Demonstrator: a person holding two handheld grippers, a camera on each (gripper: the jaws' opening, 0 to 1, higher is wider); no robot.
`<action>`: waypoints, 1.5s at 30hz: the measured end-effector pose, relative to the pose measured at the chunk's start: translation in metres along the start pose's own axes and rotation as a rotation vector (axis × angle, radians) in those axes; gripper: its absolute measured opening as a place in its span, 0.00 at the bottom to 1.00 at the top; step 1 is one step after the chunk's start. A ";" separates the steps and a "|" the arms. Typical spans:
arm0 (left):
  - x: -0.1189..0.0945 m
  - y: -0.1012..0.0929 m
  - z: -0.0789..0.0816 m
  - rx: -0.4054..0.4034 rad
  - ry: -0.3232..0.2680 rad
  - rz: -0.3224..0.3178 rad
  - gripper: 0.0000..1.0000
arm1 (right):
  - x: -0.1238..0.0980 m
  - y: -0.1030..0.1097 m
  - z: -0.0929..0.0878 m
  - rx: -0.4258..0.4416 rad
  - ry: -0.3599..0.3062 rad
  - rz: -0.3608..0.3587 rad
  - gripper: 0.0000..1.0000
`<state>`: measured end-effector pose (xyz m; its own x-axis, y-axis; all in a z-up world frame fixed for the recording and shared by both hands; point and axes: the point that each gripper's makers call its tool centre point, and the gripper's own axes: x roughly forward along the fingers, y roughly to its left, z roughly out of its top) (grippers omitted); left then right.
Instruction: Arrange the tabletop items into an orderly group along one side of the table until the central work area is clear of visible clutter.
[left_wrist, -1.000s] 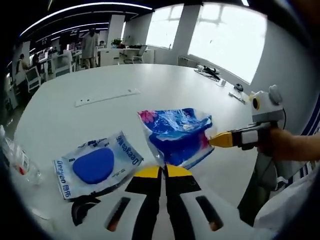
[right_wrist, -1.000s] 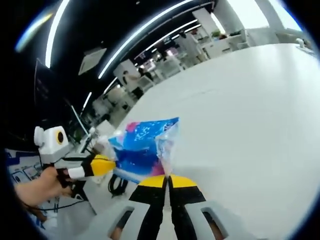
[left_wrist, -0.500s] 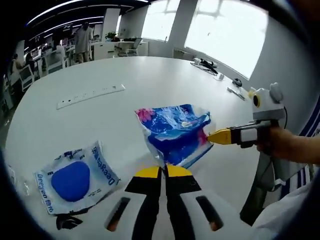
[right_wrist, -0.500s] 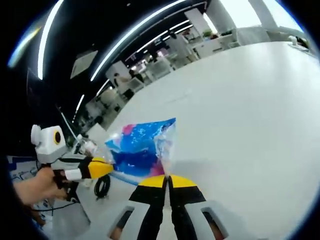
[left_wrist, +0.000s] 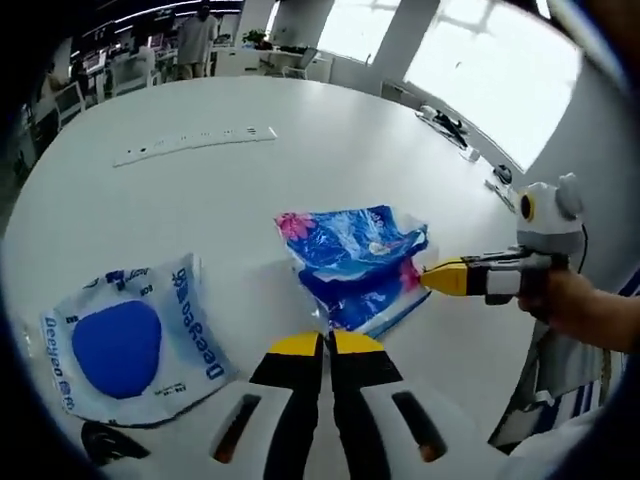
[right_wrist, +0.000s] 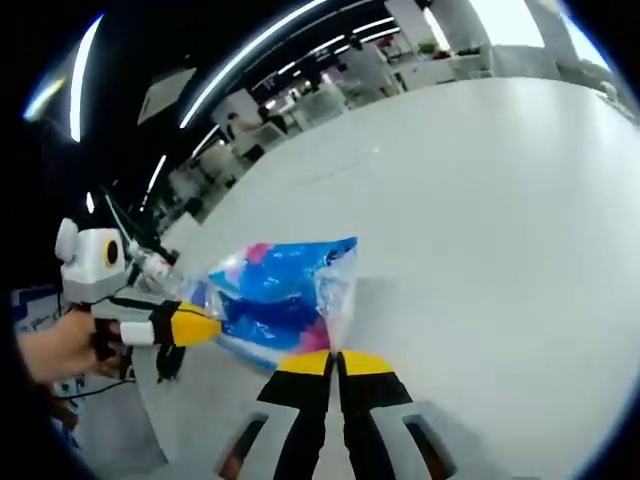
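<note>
Grippers are both closed tight on one blue packet (left_wrist: 352, 268), each pinching a different edge. The left gripper (left_wrist: 327, 343) has the near corner. The right gripper (right_wrist: 337, 360) nips the crinkly end, and in the left gripper view its yellow tip touches the packet's right side. The packet hangs just over the white counter (left_wrist: 200, 195). A white pouch with a blue pad (left_wrist: 125, 338) lies flat on the counter, left of the packet.

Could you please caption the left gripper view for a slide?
Both grippers, left and right, pinch a blue tissue pack above the white table.
</note>
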<state>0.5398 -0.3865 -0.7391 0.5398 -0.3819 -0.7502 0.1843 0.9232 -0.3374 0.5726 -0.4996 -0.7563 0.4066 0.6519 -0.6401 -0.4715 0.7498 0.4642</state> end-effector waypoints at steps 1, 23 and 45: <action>0.003 0.003 0.000 -0.005 0.000 0.000 0.00 | 0.002 -0.001 -0.001 0.001 0.012 -0.003 0.00; 0.026 0.015 -0.004 -0.024 0.016 0.023 0.00 | 0.018 -0.010 0.002 0.039 0.010 0.013 0.00; -0.009 0.012 0.019 0.080 -0.158 0.089 0.33 | -0.026 0.007 -0.001 -0.017 -0.143 0.029 0.40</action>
<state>0.5525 -0.3714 -0.7253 0.6777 -0.2932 -0.6743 0.1920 0.9558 -0.2227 0.5581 -0.5108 -0.7369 0.4994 0.6835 -0.5324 -0.4969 0.7293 0.4703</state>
